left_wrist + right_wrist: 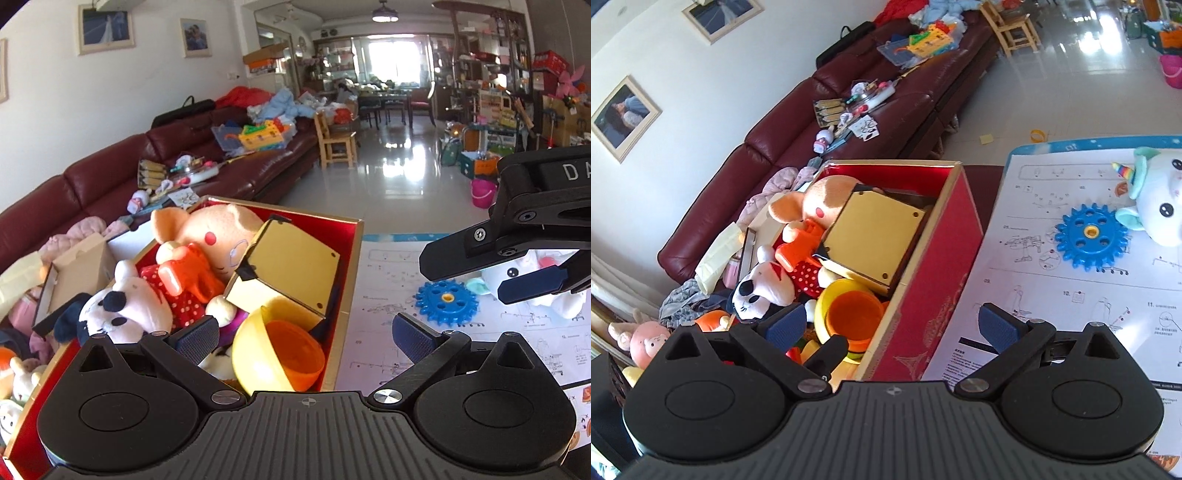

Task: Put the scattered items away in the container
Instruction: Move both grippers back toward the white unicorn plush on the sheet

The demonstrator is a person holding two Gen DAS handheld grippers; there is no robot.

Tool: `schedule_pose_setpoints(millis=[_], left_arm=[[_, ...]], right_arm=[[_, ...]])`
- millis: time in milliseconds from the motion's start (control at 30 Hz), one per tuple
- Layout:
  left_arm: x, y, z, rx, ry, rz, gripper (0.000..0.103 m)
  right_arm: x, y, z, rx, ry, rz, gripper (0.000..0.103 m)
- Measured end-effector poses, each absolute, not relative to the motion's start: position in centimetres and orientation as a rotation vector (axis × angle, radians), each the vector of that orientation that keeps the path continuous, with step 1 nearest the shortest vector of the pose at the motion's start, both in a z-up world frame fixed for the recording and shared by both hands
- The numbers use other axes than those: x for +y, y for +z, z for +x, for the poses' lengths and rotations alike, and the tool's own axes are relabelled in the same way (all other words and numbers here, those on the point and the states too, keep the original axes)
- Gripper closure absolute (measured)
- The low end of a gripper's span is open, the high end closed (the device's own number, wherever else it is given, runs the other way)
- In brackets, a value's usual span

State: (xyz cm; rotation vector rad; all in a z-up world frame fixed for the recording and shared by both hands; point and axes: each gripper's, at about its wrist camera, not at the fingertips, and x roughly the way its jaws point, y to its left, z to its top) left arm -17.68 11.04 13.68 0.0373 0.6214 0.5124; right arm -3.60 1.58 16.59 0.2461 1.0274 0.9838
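Box (934,258) at frame centre-left is mostly full: plush toys, gold case (875,236), yellow bowl (846,310) already inside. Still out on the paper-covered surface (1052,314), upper right of the right wrist view: blue gear (1091,236) and unicorn plush (1160,203), touching each other. Left gripper (306,341) is spread wide and empty, over the box edge. Right gripper (892,326) is also wide and empty; in the left wrist view it hangs at the unicorn. I'd guess two items remain.

right gripper (517,273): "DA" | instruction sheet (1052,295): "09.", "10.", "11."
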Motion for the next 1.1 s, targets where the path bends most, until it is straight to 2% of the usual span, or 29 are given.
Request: schedule_pose_setpoints(millis=[567, 833, 1100], left_arm=[[6.6, 12.2, -11.8, 0.726, 0.294, 0.071, 0.0], [2.5, 8.9, -7.0, 0.842, 0.118, 0.083, 0.0], [-0.2, 4.7, -1.0, 0.883, 0.012, 0.023, 0.0]], right_arm=[[-6.9, 10.3, 1.4, 1.105, 0.704, 0.409, 0.003], [-15.5, 5.9, 3.6, 1.147, 0.431, 0.475, 0.003], [-19.5, 4.2, 5.3, 1.139, 0.31, 0.486, 0.003]])
